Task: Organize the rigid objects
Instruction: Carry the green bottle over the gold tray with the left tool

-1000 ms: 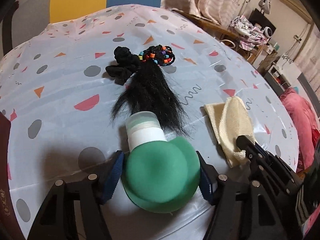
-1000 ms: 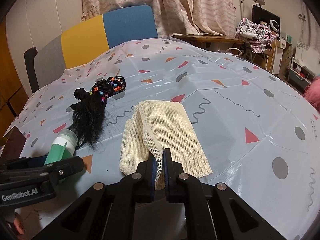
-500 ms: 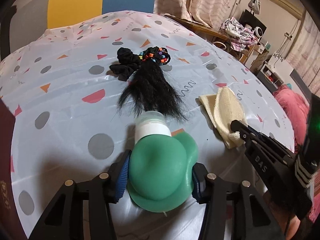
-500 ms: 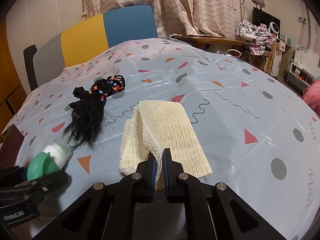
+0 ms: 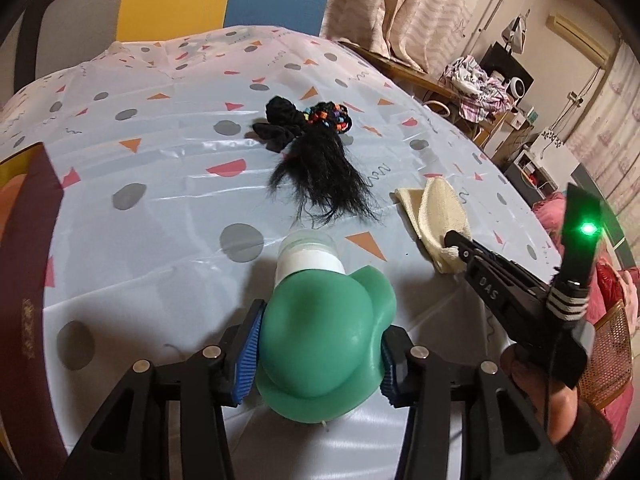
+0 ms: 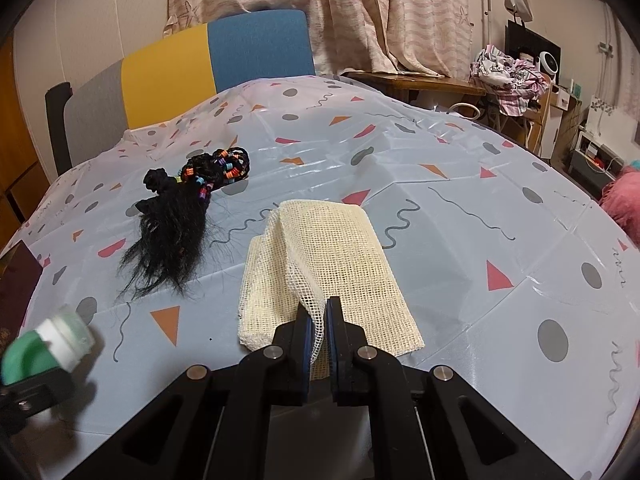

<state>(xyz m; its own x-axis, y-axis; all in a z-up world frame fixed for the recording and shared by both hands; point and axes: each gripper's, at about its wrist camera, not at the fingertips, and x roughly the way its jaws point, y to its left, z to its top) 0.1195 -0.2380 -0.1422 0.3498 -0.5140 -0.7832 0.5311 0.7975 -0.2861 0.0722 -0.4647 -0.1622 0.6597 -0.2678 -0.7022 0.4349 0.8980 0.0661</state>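
My left gripper (image 5: 320,344) is shut on a green bottle (image 5: 324,336) with a white collar and a clear cap, held above the table near its front edge. The bottle also shows at the lower left of the right wrist view (image 6: 44,344). My right gripper (image 6: 318,316) is shut on a corner of a cream mesh cloth (image 6: 332,256) that lies folded on the table. The cloth (image 5: 436,208) and the right gripper (image 5: 456,240) show at the right in the left wrist view.
A black hairpiece (image 5: 324,176) with a black scrunchie and coloured beads (image 6: 224,168) lies behind the bottle. A dark red book (image 5: 24,272) stands at the table's left edge. A yellow and blue chair (image 6: 216,60) stands behind the patterned tablecloth (image 6: 480,208).
My left gripper has pulled back and to the left with the green bottle, away from the hairpiece. The right gripper and the cloth have not moved.
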